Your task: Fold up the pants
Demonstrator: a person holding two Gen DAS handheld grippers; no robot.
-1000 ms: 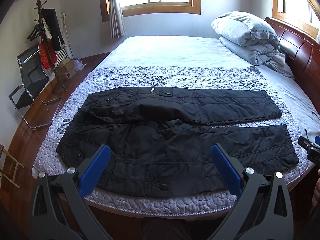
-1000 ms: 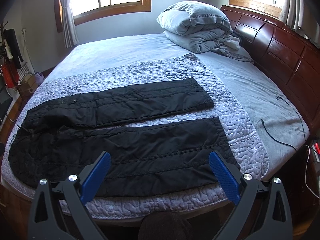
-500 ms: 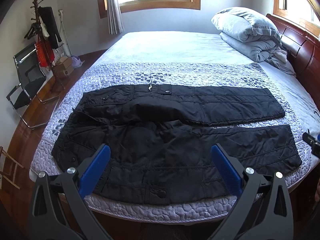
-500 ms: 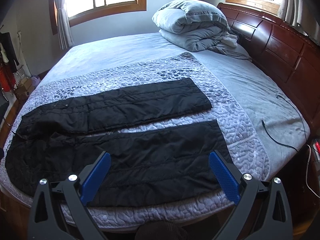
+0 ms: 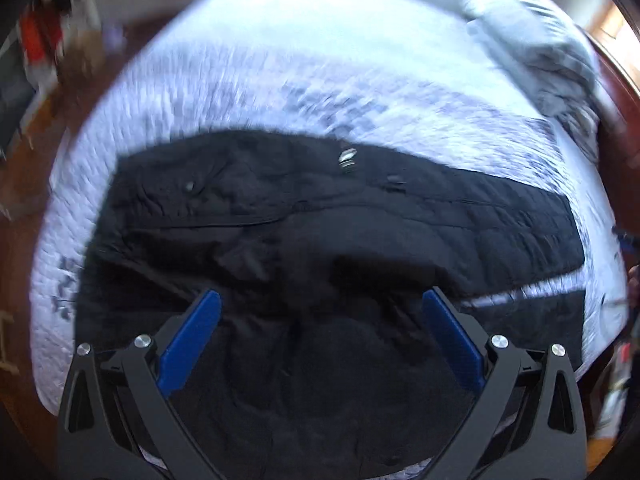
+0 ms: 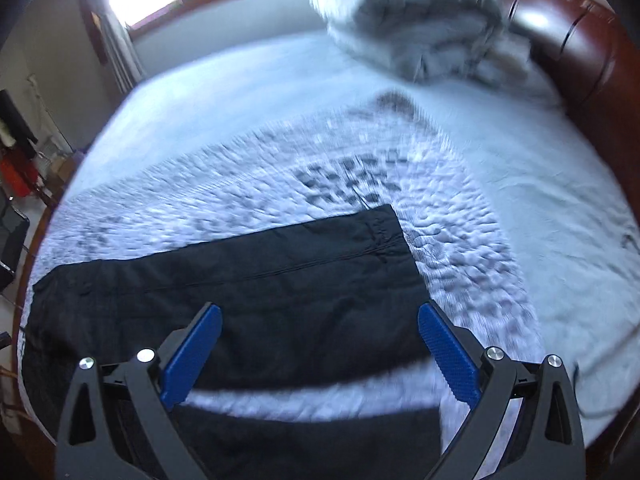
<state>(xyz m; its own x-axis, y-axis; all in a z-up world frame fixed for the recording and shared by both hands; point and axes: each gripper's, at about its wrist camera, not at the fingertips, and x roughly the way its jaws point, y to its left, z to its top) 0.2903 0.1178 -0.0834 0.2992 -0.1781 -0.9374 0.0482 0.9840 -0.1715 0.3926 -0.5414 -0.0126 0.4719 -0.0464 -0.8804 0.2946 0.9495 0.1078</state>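
Note:
Black quilted pants (image 5: pixel 304 248) lie spread flat on the bed, waist to the left, both legs running right. My left gripper (image 5: pixel 320 304) hangs open above the seat and upper leg area, blue pads wide apart, nothing between them. In the right wrist view the far leg of the pants (image 6: pixel 256 292) ends in a cuff near the middle, and the near leg shows as a dark band at the bottom. A strip of quilt separates the two legs. My right gripper (image 6: pixel 320 316) is open above the far leg near its cuff. Both views are motion-blurred.
The pale quilted bedspread (image 6: pixel 460 248) covers the bed. A folded grey duvet (image 6: pixel 420 20) lies at the head, by the dark wooden headboard (image 6: pixel 568 40). Wooden floor (image 5: pixel 20 208) and a clothes rack lie to the left of the bed.
Both grippers have moved forward and down toward the pants, which now fill much more of each view. The jaws have stayed open.

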